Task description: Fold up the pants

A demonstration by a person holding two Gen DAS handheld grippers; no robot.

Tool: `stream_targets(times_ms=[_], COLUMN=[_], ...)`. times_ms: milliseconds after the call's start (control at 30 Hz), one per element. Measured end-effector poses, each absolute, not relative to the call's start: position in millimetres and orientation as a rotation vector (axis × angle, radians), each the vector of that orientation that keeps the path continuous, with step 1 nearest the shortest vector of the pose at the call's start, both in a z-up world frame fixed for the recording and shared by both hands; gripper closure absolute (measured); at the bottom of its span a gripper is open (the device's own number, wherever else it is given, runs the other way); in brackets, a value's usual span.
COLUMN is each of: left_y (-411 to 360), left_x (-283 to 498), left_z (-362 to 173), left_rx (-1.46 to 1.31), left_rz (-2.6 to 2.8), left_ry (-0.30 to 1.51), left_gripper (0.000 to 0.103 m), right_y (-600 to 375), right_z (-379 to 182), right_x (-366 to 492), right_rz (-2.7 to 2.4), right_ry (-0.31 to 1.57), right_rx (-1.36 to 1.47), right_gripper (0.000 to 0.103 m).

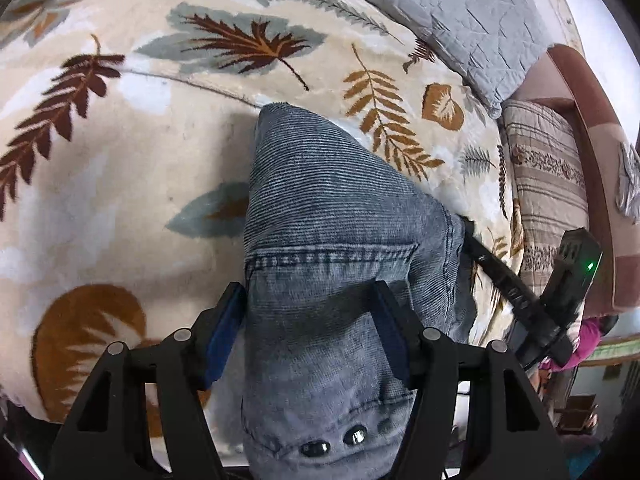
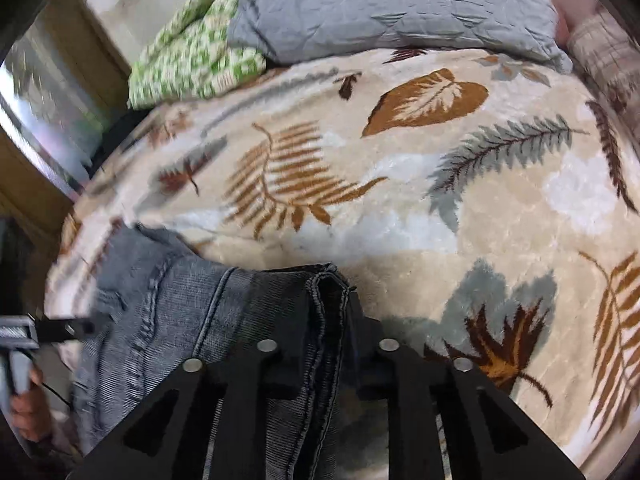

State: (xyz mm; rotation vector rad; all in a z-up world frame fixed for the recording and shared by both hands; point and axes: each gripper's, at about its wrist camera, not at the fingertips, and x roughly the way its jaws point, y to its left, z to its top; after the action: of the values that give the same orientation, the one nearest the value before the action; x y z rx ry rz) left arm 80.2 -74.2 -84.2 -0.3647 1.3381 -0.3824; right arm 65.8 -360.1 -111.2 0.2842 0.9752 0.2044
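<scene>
Blue-grey denim pants [image 1: 340,208] lie on a leaf-patterned blanket [image 1: 120,140]. In the left wrist view their waistband end, with two metal buttons [image 1: 336,442], is bunched between the blue pads of my left gripper [image 1: 308,320], which is shut on it. My right gripper [image 1: 560,280] reaches in from the right to the pants' far edge. In the right wrist view my right gripper [image 2: 324,312] is shut on a stitched, folded edge of the pants [image 2: 168,320]; the denim hides its left finger. My left gripper [image 2: 60,330] and a person's hand [image 2: 24,412] appear at the left.
A grey quilted pillow [image 2: 380,4] lies at the blanket's far end, with a green-and-white cloth [image 2: 192,52] beside it. A striped cushion [image 1: 548,184] and a brown wooden frame [image 1: 592,160] border the bed on the right. Wooden furniture [image 2: 48,92] stands beyond the left edge.
</scene>
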Motion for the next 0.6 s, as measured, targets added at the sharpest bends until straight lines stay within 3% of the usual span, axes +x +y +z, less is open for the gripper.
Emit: stream_targets(times_ms=[100, 133, 200, 367, 600], left_y=[-64.8, -60.5, -55.0, -64.1, -65.1], left_x=[66.3, 57.8, 40.7, 16.6, 12.3], left_z=[-74.1, -70.4, -67.8, -86.9, -99.9], left_rx=[-0.368, -0.375, -0.387, -0.329, -0.325], left_rz=[-0.422, -0.444, -0.478, -0.478, -0.437], left_ry=[1.328, 1.321, 1.314, 1.352, 1.351], left_gripper=[0.041, 0.041, 0.041, 0.04, 0.027], right_y=[-379.6, -382.8, -388.8, -382.6, -361.0], right_z=[-103.3, -102.0, -102.4, -108.1, -133.8], right_x=[45.3, 37.7, 16.6, -23.8, -32.8], right_rz=[0.25, 0.266, 0.294, 0.372, 0.269], right_ry=[0.96, 0.962, 0.971, 0.945, 0.984], right_rx=[0.407, 0.434, 0.476, 0.524, 0.338], right_gripper=[0.075, 0.064, 0.053, 0.053, 0.049])
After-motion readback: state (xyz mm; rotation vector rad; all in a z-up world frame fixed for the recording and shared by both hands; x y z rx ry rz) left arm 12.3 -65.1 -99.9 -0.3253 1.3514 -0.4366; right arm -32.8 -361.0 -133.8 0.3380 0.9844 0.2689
